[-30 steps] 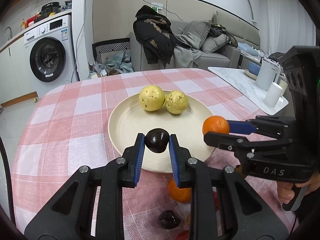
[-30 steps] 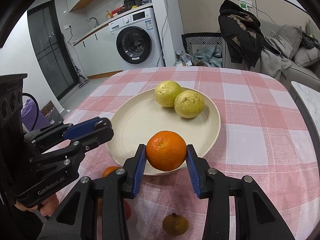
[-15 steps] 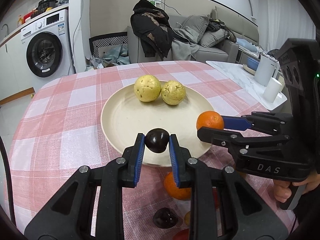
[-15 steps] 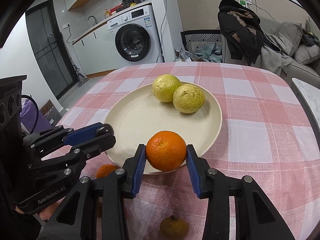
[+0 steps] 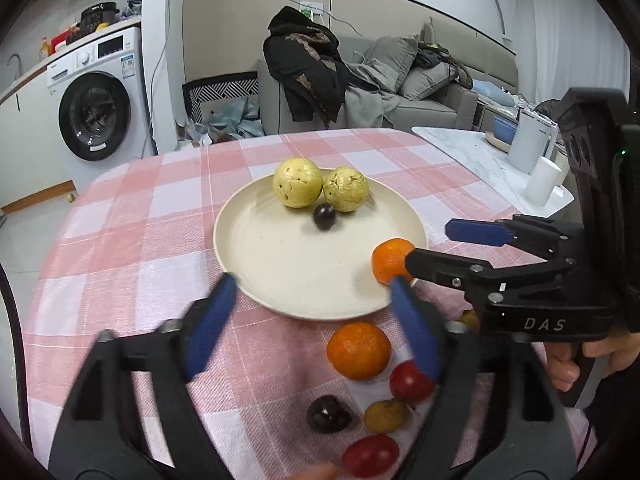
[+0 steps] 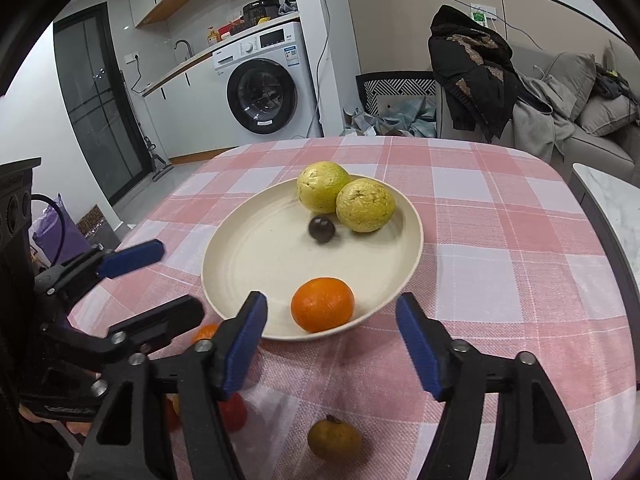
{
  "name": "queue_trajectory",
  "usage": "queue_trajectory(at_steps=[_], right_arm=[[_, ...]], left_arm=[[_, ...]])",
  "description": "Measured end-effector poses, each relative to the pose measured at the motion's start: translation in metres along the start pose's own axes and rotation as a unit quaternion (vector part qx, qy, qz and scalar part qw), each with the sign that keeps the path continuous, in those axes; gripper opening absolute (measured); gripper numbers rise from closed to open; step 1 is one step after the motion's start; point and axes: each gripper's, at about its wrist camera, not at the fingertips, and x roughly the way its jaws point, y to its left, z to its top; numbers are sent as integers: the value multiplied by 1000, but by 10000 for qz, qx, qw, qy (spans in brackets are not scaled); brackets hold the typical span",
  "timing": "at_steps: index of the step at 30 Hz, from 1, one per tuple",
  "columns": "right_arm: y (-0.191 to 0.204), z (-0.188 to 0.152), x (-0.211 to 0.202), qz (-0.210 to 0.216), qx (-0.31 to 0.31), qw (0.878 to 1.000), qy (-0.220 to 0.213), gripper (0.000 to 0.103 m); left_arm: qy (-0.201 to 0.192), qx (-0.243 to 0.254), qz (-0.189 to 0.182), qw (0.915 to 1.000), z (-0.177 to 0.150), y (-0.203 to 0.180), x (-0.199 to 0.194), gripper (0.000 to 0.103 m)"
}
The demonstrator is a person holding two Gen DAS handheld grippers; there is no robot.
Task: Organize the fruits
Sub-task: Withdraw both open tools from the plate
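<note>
A cream plate [image 5: 280,264] on the pink checked cloth holds two yellow fruits [image 5: 298,184], a small dark fruit [image 5: 324,216] beside them, and an orange [image 5: 390,260] at its near right rim. My left gripper [image 5: 312,284] is opening, blurred, with nothing between its jaws; the dark fruit lies free further up the plate. In the right wrist view my right gripper [image 6: 330,300] is opening too. The orange [image 6: 322,310] sits on the plate [image 6: 260,264] between its blue pads [image 6: 416,336], untouched. The left gripper [image 6: 176,280] shows at the left.
Loose fruit lies on the cloth below the plate: an orange [image 5: 359,350], two red fruits [image 5: 412,380], a dark one [image 5: 329,414] and a yellow-brown one [image 6: 334,438]. A hand [image 5: 560,368] holds the right gripper. A marble side table with a white kettle [image 5: 528,144] stands right.
Both grippers opened and let go. The dark fruit left the left jaws and now lies by the yellow fruits. The orange left the right jaws and rests on the plate.
</note>
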Motion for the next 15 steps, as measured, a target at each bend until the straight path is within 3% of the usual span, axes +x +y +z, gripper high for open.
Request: queue_trajectory(at_steps=[2,5,15], right_arm=[[-2,-2,-6,-9,-30,10000,-37,88],[-3,-4,-14,12,-68,9999,-90,101],[-3,-19,-33,-21,-126,9999,-19,103]], left_arm=[[-81,24,-16,10000,-2,0,-10,86],[-138,100,99,9998,-5,-1,-22,103],[-237,37,126,9996,-22,6,-58,103]])
